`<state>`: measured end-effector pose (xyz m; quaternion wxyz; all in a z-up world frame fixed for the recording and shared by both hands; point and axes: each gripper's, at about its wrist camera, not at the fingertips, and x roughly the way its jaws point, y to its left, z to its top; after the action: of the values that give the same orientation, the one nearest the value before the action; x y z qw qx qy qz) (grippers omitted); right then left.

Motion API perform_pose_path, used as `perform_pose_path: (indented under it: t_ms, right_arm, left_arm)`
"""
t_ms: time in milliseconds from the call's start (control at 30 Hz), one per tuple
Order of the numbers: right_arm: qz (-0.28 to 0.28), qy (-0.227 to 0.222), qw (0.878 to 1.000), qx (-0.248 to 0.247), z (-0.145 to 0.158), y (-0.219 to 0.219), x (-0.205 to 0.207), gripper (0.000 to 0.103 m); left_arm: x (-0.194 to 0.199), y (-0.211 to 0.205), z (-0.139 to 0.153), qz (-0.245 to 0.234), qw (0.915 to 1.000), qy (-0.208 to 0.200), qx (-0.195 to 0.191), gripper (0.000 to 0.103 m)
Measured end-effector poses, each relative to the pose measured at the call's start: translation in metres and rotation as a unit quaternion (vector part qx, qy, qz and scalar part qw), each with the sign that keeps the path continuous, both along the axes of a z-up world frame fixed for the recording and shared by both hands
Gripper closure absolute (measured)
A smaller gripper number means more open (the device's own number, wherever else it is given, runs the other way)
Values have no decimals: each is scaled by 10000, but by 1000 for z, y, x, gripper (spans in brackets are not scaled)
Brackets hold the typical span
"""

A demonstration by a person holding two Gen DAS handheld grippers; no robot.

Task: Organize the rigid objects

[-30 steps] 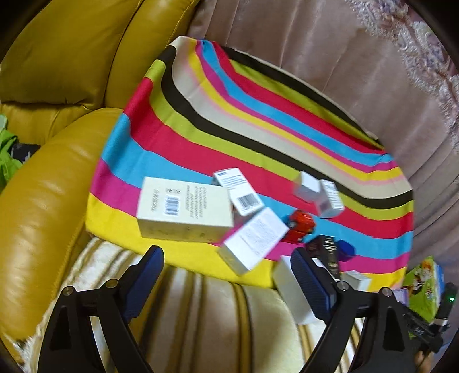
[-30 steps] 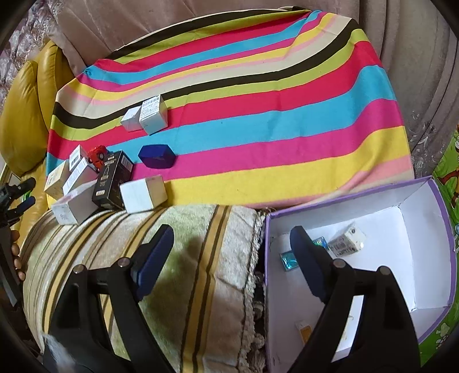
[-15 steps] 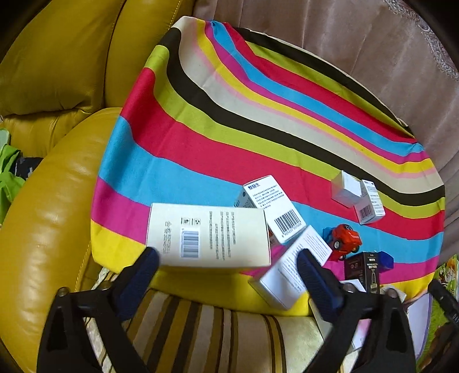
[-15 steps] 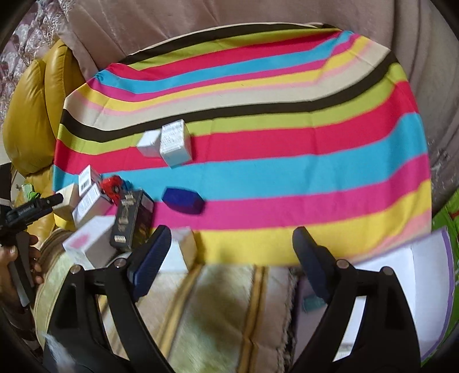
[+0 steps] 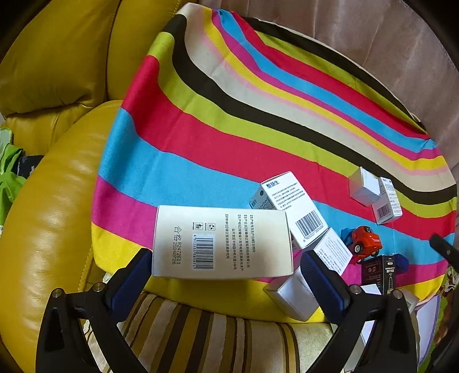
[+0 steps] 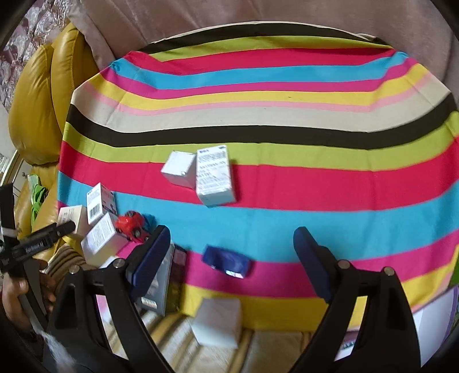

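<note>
Several small boxes lie on a striped cloth (image 5: 218, 134). My left gripper (image 5: 226, 275) is open, its fingertips at either end of a large white barcode box (image 5: 222, 241). Behind that box lie a blue-and-white box (image 5: 289, 206), a red toy car (image 5: 365, 238), a black box (image 5: 378, 271) and a pair of small white boxes (image 5: 373, 195). My right gripper (image 6: 229, 255) is open and empty above a dark blue case (image 6: 226, 261). A white box (image 6: 216, 321) lies just below it, and the white box pair (image 6: 200, 175) lies further back.
A yellow leather sofa arm (image 5: 48, 215) borders the cloth on the left. A striped beige cover (image 5: 229, 338) lies along the near edge. A white and purple bin (image 6: 439, 312) shows at the lower right. A pink curtain (image 6: 258, 11) hangs behind.
My left gripper has moved forward until its fingers flank the large white box. My right gripper has swung left from the bin and moved in over the cloth toward the blue case.
</note>
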<state>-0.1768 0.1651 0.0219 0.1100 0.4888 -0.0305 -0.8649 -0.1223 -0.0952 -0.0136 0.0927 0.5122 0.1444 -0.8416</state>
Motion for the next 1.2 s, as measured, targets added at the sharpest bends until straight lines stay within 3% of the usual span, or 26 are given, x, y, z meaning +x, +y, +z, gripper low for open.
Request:
perform_pose_path:
  t_ms: [200,633,667,733,800,833,1200]
  right_arm:
    - [253,-182,9994,168,-17,-26,-30,13]
    - [504,-416,9958,638,-49,-49,-72,14]
    - [495,-423,9957,665,-50,-49,-75,17]
    - [497,-464,9955,662,-54,-49,-78,32]
    - [518,-538,9953,610,-58,-47,-79,52]
    - [506,-570,9952,611,-60,-47,-81,56]
    - [277,-88,9989,381,-37,-42,-59,58]
  left_arm:
    - [-11,-7,-13,67,9997,-166,134,0]
    - [-6,-14,-13,287,9993,124,203,2]
    - [-4,-15,-12,327,9990,171,231,2]
    - [-1,-17,-10,395,9986,276,220,2]
    - [2,-16,-6,422,9982,390,157,2]
    - [2,-16,-4,430,9981,426,135,2]
    - [7,-19,4,501,9958,759,87,2]
